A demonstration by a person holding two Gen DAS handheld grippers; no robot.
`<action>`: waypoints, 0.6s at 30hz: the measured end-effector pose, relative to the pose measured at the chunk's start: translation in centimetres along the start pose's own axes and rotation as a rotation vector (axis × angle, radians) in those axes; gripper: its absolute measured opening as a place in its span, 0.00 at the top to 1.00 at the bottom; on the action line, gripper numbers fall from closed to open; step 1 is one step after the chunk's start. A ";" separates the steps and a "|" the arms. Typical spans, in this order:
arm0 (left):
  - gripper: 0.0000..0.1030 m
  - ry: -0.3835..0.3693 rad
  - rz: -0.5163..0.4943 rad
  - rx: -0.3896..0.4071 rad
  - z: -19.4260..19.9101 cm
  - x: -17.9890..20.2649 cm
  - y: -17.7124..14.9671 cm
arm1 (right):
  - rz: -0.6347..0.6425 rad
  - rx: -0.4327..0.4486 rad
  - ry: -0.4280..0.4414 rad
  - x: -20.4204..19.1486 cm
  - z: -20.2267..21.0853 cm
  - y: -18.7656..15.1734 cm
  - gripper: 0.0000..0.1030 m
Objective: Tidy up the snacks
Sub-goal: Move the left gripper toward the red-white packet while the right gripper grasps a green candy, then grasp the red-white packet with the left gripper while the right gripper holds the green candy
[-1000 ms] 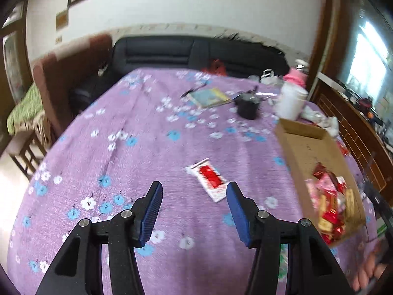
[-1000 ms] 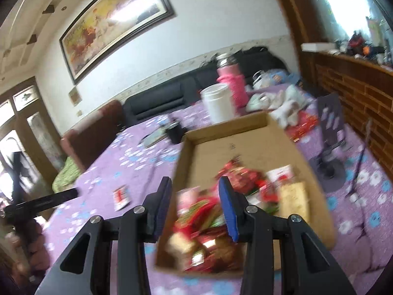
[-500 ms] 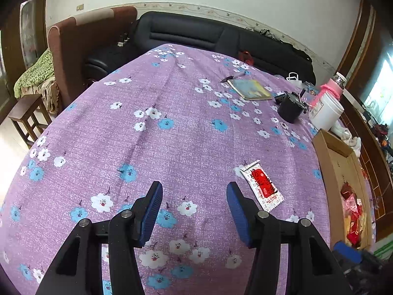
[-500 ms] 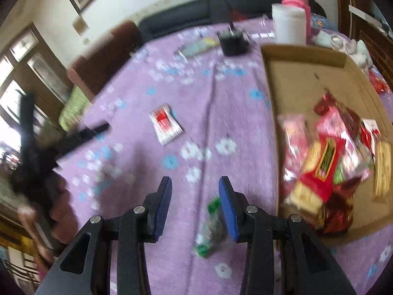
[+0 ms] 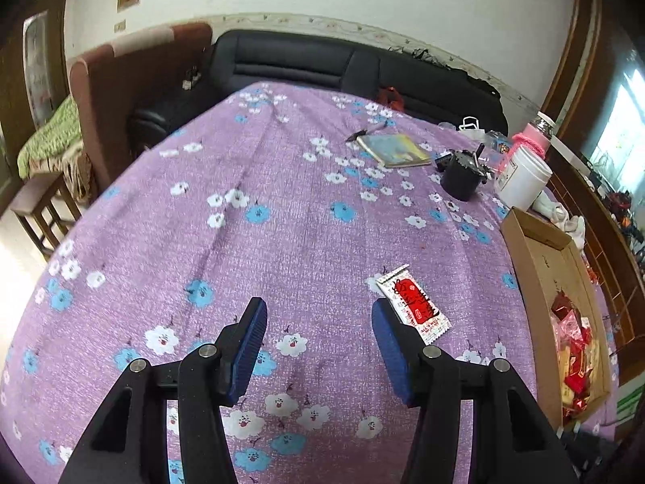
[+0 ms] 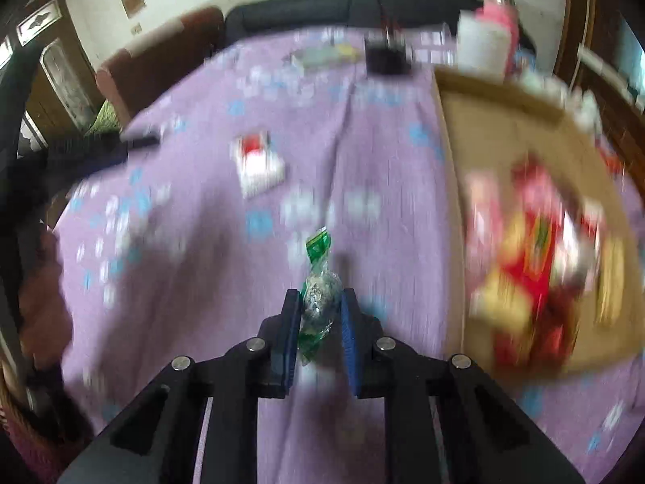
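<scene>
Purple floral tablecloth: your right gripper clamps the green-wrapped snack; left gripper gapes empty. Lift gently, then carry to the cardboard box.

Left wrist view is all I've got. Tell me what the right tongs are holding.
Observer: The right tongs are closing on a green-and-clear snack packet. The pads press both its sides, and its green end sticks out past the fingertips.
Operator: Report where that is relative to the box.
Observer: The right tongs are over the purple cloth, left of the cardboard box and not above it. The box's near end, piled with snacks, lies off to their right.
</scene>
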State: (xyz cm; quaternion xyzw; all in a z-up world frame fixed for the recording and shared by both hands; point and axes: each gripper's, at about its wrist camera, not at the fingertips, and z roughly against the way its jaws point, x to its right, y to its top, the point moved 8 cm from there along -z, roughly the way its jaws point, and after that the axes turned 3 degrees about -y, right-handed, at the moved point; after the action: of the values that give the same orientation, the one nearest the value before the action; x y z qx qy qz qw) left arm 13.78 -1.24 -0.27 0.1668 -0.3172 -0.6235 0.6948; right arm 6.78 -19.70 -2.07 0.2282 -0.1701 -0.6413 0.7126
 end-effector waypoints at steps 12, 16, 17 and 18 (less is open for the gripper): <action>0.44 -0.043 0.080 -0.068 -1.7 -1.6 -0.4 | 0.009 0.061 0.016 -2.8 -8.2 7.7 0.81; 0.44 -0.064 0.087 -0.081 -1.9 -1.4 -0.5 | 0.009 0.041 0.189 -6.2 -6.3 6.2 0.82; 0.44 -0.056 0.082 -0.076 -1.8 -1.5 -0.5 | 0.011 0.052 0.180 -6.1 -5.8 6.2 0.82; 0.44 -0.052 0.080 -0.073 -1.8 -1.5 -0.5 | 0.009 0.059 0.168 -5.8 -5.1 6.2 0.82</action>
State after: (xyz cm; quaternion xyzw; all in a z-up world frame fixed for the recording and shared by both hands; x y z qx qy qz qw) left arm 14.49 -0.17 -2.26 0.1126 -0.3186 -0.6106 0.7162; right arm 13.99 -12.99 -2.68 0.3014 -0.1296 -0.6112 0.7202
